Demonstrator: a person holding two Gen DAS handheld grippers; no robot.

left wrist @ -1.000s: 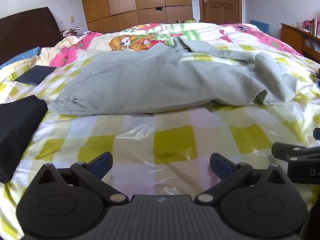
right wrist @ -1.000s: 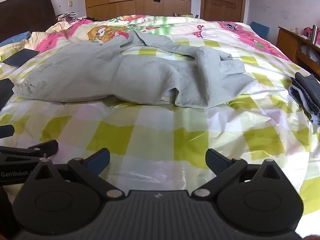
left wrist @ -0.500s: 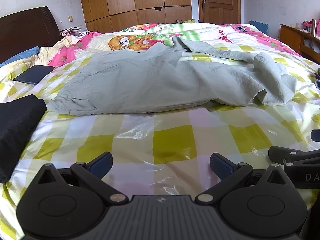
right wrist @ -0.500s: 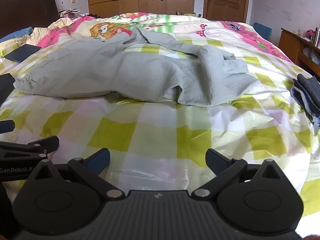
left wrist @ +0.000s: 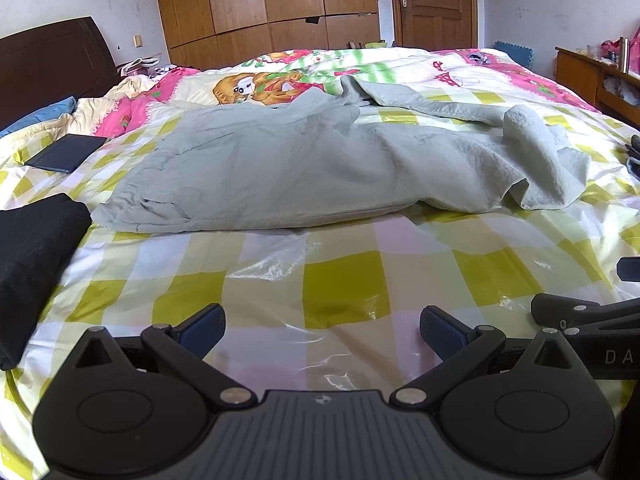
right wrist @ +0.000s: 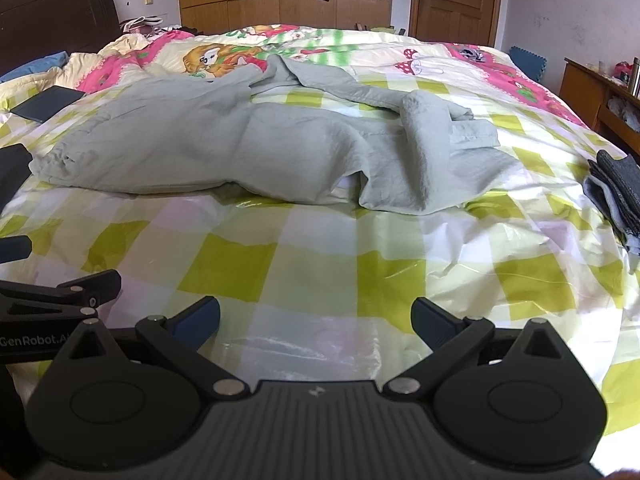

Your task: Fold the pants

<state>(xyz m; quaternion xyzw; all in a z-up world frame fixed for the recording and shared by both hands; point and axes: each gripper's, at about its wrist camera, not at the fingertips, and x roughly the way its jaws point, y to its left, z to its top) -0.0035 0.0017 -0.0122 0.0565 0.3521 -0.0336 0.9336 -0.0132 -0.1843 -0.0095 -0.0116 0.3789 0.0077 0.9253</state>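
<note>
Light grey pants (left wrist: 304, 168) lie crumpled across the middle of the bed, waistband at the left, legs bunched and twisted at the right; they also show in the right wrist view (right wrist: 256, 148). My left gripper (left wrist: 322, 330) is open and empty, low over the checked cover, well short of the pants. My right gripper (right wrist: 316, 320) is open and empty too, beside the left one and equally short of the pants.
A black folded garment (left wrist: 32, 256) lies at the left edge. A dark flat book or tablet (left wrist: 66, 153) lies at the far left. Folded dark grey clothes (right wrist: 618, 192) lie at the right edge. A wooden side table (right wrist: 592, 96) stands to the right. The cover (right wrist: 320, 240) is glossy plastic.
Both grippers have tilted up and lifted slightly, so the pants sit lower in both views. Nothing was gripped or moved.
</note>
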